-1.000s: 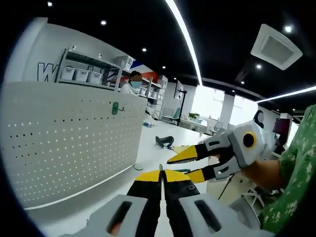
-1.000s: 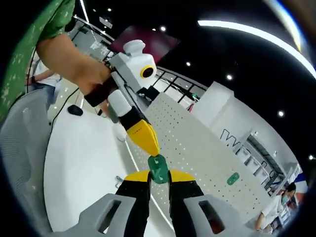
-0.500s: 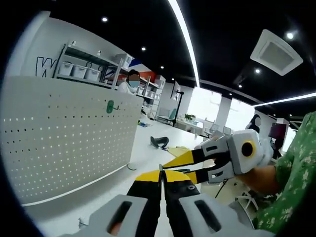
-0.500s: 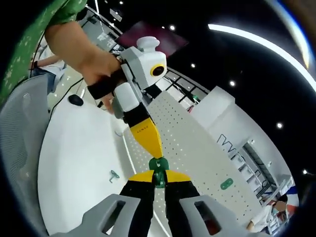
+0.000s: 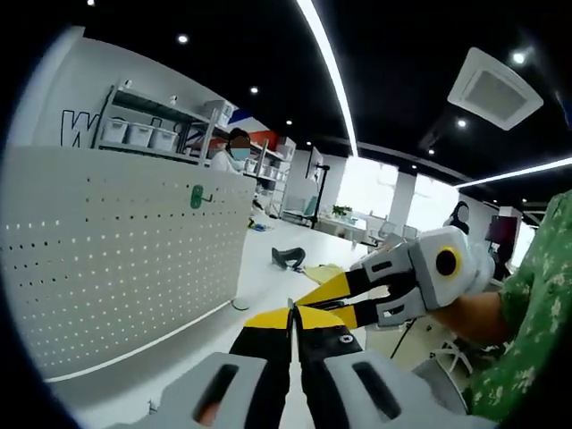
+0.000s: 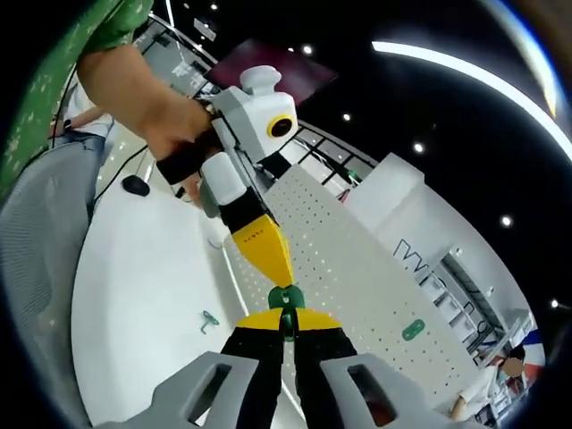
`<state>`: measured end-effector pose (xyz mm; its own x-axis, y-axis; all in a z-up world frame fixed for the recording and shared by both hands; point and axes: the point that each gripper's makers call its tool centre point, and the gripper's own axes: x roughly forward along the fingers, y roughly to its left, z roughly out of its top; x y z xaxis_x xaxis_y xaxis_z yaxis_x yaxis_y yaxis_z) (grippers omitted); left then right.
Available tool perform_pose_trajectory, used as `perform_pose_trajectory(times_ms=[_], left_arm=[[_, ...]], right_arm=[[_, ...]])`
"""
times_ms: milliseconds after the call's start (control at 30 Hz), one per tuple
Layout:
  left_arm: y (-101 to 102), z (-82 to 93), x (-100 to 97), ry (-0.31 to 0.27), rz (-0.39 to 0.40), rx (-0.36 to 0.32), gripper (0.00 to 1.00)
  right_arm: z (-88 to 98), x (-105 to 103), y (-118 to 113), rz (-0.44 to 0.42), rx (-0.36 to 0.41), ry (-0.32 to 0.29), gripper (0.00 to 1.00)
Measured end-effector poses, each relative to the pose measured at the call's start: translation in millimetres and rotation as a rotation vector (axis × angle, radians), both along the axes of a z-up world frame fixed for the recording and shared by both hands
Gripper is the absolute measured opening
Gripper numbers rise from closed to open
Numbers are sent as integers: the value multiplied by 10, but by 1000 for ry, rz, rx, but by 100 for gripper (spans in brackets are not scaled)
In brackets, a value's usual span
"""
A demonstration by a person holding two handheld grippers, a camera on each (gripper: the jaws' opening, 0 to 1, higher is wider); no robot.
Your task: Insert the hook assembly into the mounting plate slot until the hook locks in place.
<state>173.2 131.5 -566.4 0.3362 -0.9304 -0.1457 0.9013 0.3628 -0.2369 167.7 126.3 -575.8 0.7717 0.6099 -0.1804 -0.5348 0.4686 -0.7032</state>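
In the right gripper view my right gripper (image 6: 286, 313) is shut on a small green hook piece (image 6: 286, 298). My left gripper (image 6: 279, 279) reaches in from the upper left with its yellow jaws together, and its tip meets the top of that piece. In the left gripper view my left gripper (image 5: 290, 313) is shut, and the right gripper (image 5: 313, 302) comes in from the right just beyond its tip. The white pegboard plate (image 5: 116, 259) (image 6: 357, 268) stands upright on the table. One green hook (image 5: 195, 197) (image 6: 413, 330) hangs on it.
A small green part (image 6: 208, 320) lies on the white table (image 6: 143, 286), and a black object (image 6: 136, 185) lies further off. A grey chair back (image 6: 36, 268) is at the left. A dark curved object (image 5: 288, 258) lies beyond the pegboard's end. A person stands by shelves (image 5: 152, 134).
The left gripper's tip has come down onto the green piece held in the right gripper. That piece now sits deeper between the right jaws. Both views have shifted slightly.
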Motion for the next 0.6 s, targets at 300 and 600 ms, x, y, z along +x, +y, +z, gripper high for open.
perform_pose_trajectory(times_ms=[300,600], left_arm=[[14,26,9,-37,-7,-4,2],[9,24,-32,-115,-27,5,14]], right_arm=[[19,6,6,-9,25,16,1],[35,37,-9,-29,50,26,1]])
